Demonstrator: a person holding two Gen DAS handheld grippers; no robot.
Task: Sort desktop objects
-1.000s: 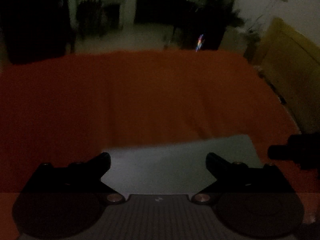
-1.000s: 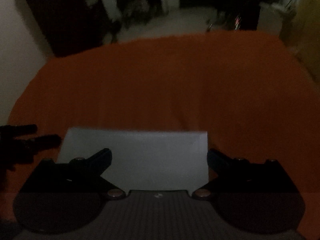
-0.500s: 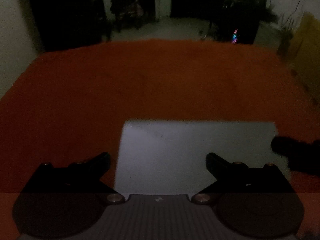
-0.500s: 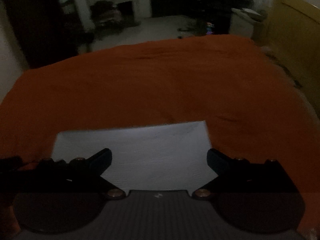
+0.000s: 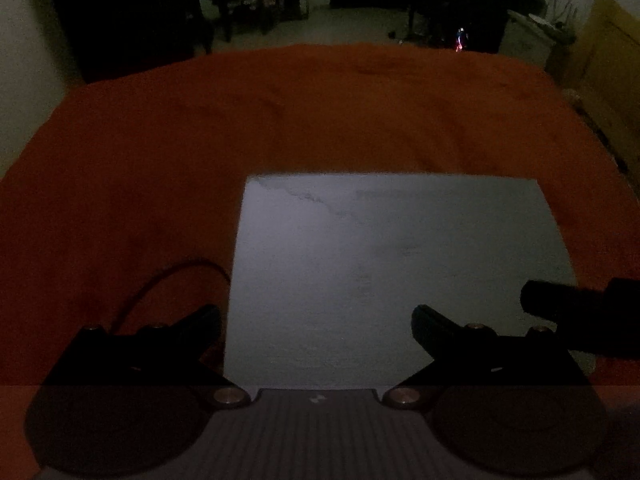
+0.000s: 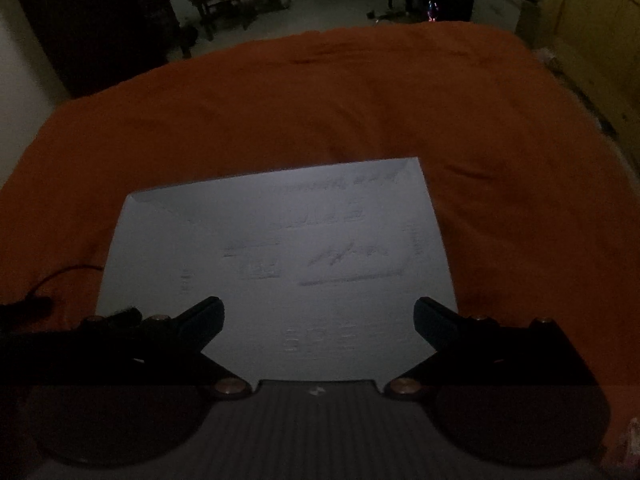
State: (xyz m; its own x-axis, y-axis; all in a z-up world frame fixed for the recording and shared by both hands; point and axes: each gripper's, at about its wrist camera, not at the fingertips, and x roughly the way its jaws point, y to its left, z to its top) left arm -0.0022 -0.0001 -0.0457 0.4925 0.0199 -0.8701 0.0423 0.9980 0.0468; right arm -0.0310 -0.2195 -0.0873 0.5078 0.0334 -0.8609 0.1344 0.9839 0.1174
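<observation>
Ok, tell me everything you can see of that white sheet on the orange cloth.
The white sheet is a thin rectangular page, paper by the look of it, lying flat on the orange cloth. The right wrist view shows faint grey marks across it, unreadable in the dim light; the left wrist view shows a slight crease near its far left corner. Both open claws, left claw and right claw, are over its near edge; contact cannot be told. A thin dark cable curves beside its left edge.

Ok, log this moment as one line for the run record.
left gripper: open, empty | right gripper: open, empty | white sheet: flat on orange cloth, beneath both
</observation>
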